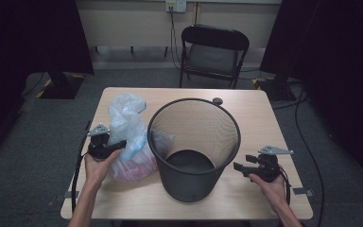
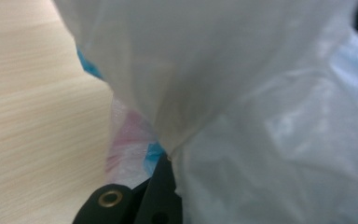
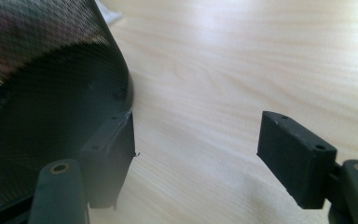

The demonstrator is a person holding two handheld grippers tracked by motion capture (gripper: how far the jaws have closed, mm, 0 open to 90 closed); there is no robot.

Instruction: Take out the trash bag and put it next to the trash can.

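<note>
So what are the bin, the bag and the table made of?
The bin looks like black metal mesh: you can see through its fine grid wall. The bag seems to be thin, whitish plastic film, crinkled and half see-through, with pink and blue showing inside. The table looks like pale wood or a wood-look coating, with a smooth grain pattern.

The high view looks down from above the near edge of the table [image 1: 264, 118], while both gripper views sit close (each shares its tabletop).
</note>
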